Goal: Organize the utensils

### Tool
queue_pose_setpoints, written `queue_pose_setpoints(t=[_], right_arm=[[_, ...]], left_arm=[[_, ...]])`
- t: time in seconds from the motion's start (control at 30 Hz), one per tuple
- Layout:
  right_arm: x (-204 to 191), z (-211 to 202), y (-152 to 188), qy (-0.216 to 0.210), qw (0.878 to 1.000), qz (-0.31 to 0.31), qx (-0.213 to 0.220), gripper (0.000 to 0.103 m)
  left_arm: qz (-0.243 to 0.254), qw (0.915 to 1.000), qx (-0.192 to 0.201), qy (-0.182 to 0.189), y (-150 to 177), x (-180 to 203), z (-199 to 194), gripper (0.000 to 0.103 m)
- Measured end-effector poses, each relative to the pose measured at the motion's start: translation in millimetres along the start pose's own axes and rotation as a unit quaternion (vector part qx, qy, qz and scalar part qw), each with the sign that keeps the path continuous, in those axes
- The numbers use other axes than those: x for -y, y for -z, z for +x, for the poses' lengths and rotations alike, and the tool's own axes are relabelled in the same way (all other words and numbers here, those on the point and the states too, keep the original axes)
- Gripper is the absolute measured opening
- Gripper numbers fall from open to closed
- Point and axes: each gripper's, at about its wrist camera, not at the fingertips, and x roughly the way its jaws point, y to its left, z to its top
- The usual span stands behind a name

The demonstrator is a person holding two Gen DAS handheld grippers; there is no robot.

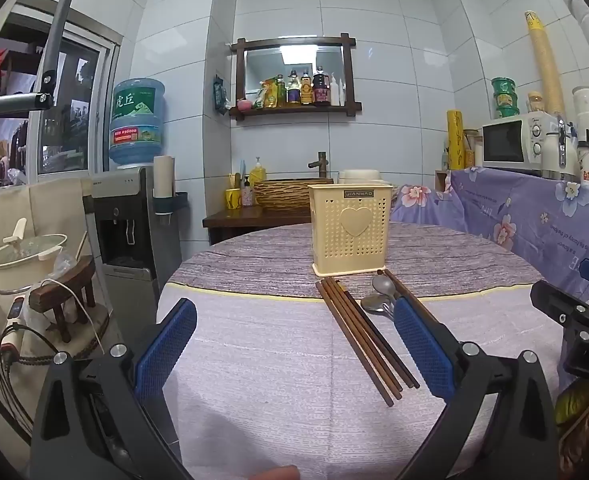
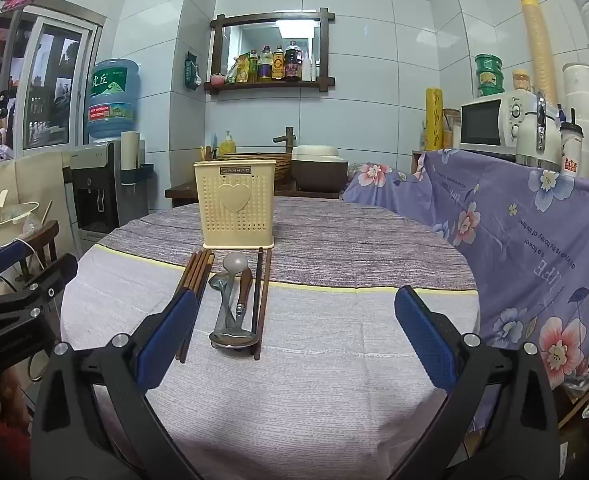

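Round bench [image 2: 334, 380] in tiled kitchen. My left claw [image 1: 294, 344] and right claw [image 2: 296, 336] both gape, empty. Chopsticks [image 1: 358, 336], spoons [image 2: 230, 312] bunched mid-bench before holder [image 2: 236, 204]. Risk: grabbing several, scattering them, tipping holder.

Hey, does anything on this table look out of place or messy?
Nothing is spilled or damaged. The utensils are just loose on the cloth: chopsticks and spoons lie in front of the holder, not in it. The spoons overlap in a heap. Both grippers, left and right, are open.

Both wrist views low, facing holder [image 1: 350, 229] across table [image 2: 334, 360].
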Motion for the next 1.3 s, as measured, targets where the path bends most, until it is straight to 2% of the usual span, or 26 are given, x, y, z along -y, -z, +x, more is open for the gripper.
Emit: queue_pose_setpoints(t=[1.3], right_arm=[[-2.7,-2.6,-1.0,0.000,1.000,-0.001,0.003,0.098]], left_arm=[[0.004,1.0000,0.009,-0.002,1.8,0.9,1.4,0.098]])
